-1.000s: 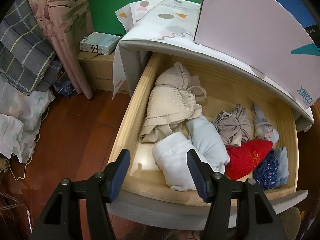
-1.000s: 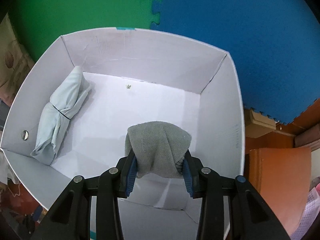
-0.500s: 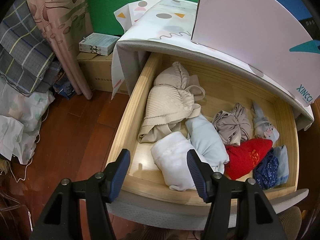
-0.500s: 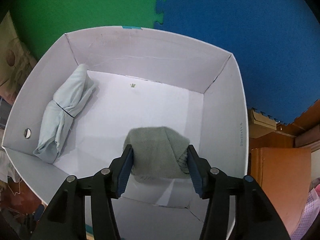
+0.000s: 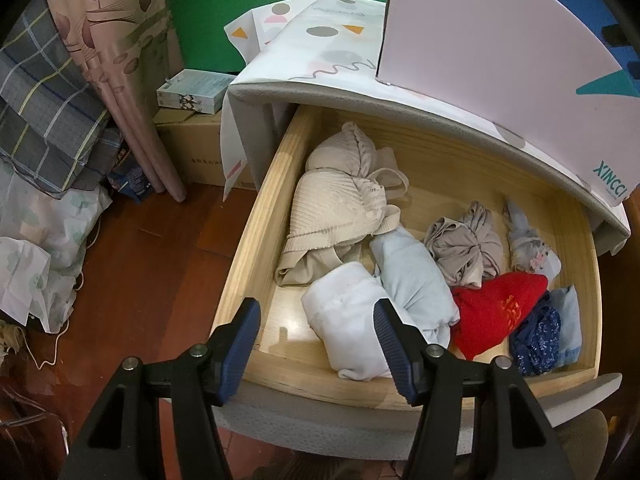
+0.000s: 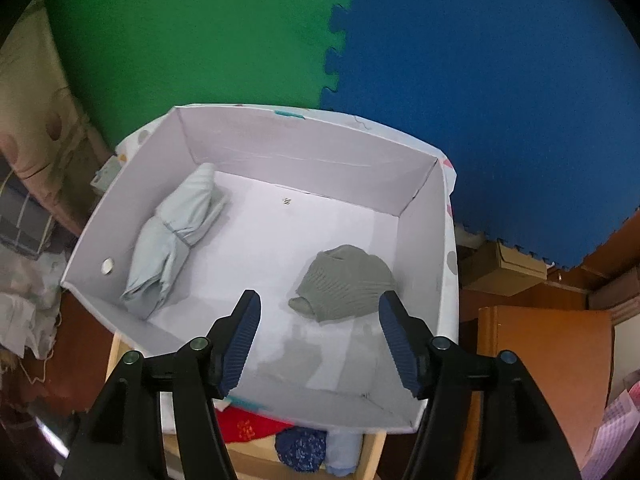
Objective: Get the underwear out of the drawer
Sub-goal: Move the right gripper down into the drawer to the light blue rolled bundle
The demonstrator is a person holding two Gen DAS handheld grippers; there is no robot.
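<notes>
The open wooden drawer (image 5: 248, 240) holds several folded garments: a beige bra (image 5: 340, 208), a white roll (image 5: 348, 320), a pale blue roll (image 5: 416, 280), a taupe bundle (image 5: 464, 248), a red piece (image 5: 496, 316) and a dark blue piece (image 5: 536, 340). My left gripper (image 5: 316, 336) is open and empty above the drawer's front, over the white roll. My right gripper (image 6: 316, 332) is open and empty above the white box (image 6: 304, 144). In the box lie a grey-green folded garment (image 6: 344, 284) and a pale blue one (image 6: 176, 236).
The white box (image 5: 500, 52) stands on the patterned cabinet top (image 5: 320, 52) above the drawer. Curtains (image 5: 116, 60), plaid bedding (image 5: 44, 112) and a cardboard box (image 5: 192, 148) stand left on the wooden floor. A brown cabinet (image 6: 548, 364) is right of the box.
My right gripper opened and let go of the grey-green garment, which now lies in the box; the gripper has drawn back and up. My left gripper has barely moved.
</notes>
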